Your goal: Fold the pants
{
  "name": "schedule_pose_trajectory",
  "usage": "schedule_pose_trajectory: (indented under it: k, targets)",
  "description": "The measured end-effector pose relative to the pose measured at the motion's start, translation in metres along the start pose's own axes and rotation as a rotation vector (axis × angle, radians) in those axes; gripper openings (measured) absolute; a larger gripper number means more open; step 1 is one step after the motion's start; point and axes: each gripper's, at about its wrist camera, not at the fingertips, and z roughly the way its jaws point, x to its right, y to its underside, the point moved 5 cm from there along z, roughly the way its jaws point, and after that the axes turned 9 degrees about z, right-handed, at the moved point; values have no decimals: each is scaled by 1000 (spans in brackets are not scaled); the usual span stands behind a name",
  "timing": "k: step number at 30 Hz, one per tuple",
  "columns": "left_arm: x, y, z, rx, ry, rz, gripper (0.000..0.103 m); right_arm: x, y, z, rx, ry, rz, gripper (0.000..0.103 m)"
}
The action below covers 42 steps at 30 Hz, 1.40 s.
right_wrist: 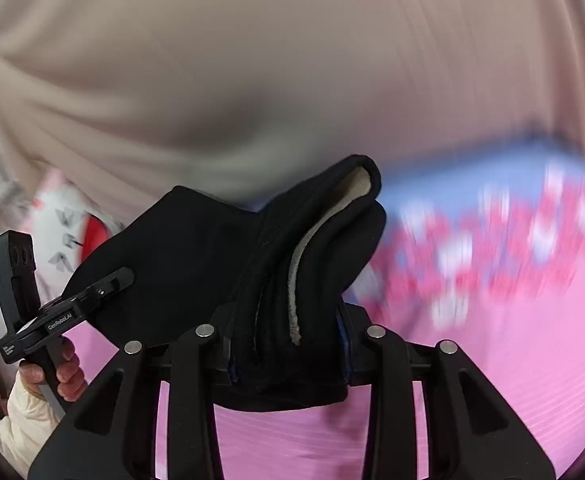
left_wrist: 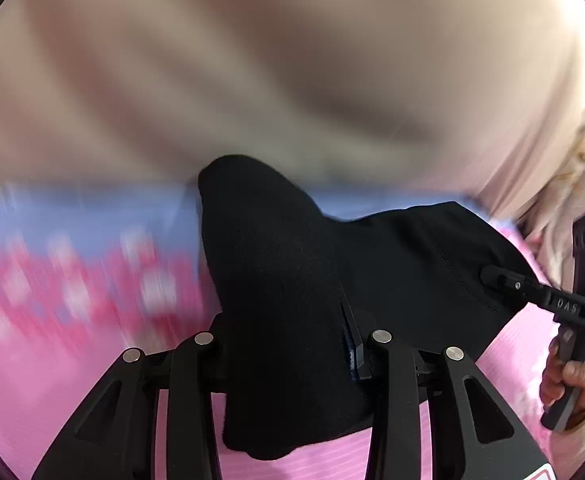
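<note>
A: Black fabric fills the near middle of both wrist views. It is the pants (left_wrist: 292, 300), bunched between the fingers of the left gripper (left_wrist: 288, 356), which are clamped narrow on a thick wad of cloth.

B: And the right gripper (right_wrist: 288, 352)?

A: Same story: its fingers are closed on several stacked layers, and a pale lining shows at the layered edge. From the left view, the right tool also shows at the far right, pinching the garment's edge.

B: So where does the garment sit?

A: Held up between the 2 grippers, above the pink sheet (right_wrist: 492, 340), not lying flat. A beige cloth (left_wrist: 252, 60) hangs blurred across the far side.

B: How far along, then?

A: My guess is at least 1 fold exists, given the layers in the right grip. But the background is smeared, and the pants are airborne, so laying down and smoothing look undone. I cannot tell how many folds remain.
</note>
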Motion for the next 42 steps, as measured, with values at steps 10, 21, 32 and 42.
schedule_pose_trajectory:
  k: [10, 21, 32, 42]
  targets:
    - [-23, 44, 5, -45, -48, -74, 75, 28, 15, -25, 40, 13, 64, 57]
    - [34, 16, -51, -66, -385, 119, 74, -59, 47, -44, 99, 368, -351, 49]
    - [35, 45, -30, -163, -413, 69, 72, -38, 70, -35, 32, 460, -275, 52]
    - [71, 57, -120, -39, -451, 101, 82, -97, 98, -148, 269, 341, -215, 72]
